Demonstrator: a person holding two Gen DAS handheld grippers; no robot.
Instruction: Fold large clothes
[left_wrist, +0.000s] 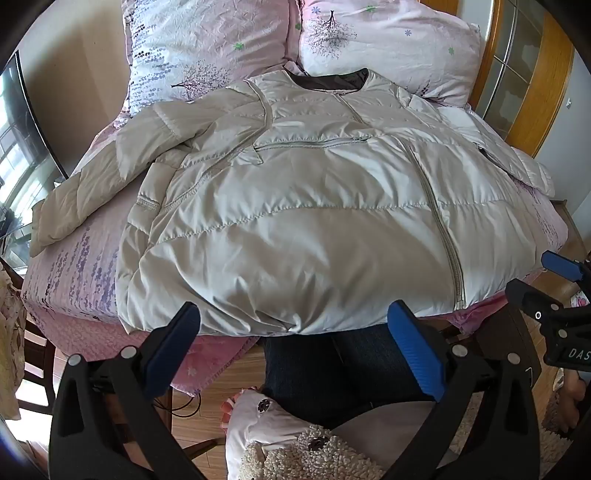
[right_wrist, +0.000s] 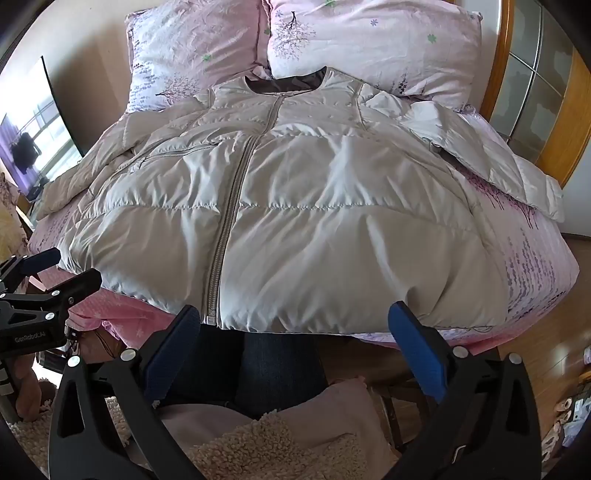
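Beige puffer jacket (left_wrist: 314, 206) lies lengthwise, collar toward the pillows (left_wrist: 388, 44), hem facing both spread, empty claws.

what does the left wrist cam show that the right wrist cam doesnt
Only the left wrist view shows the jacket's left sleeve in full, stretched across the bedsheet, and the right gripper at its right edge.

Only the right wrist view shows the jacket's right sleeve in full, reaching the far side of the bed, and the left gripper at its left edge.

Both show the pale puffer jacket lying flat and zipped on the bed, collar toward two floral pillows, with each camera's own jaws open and holding nothing just short of the hem.
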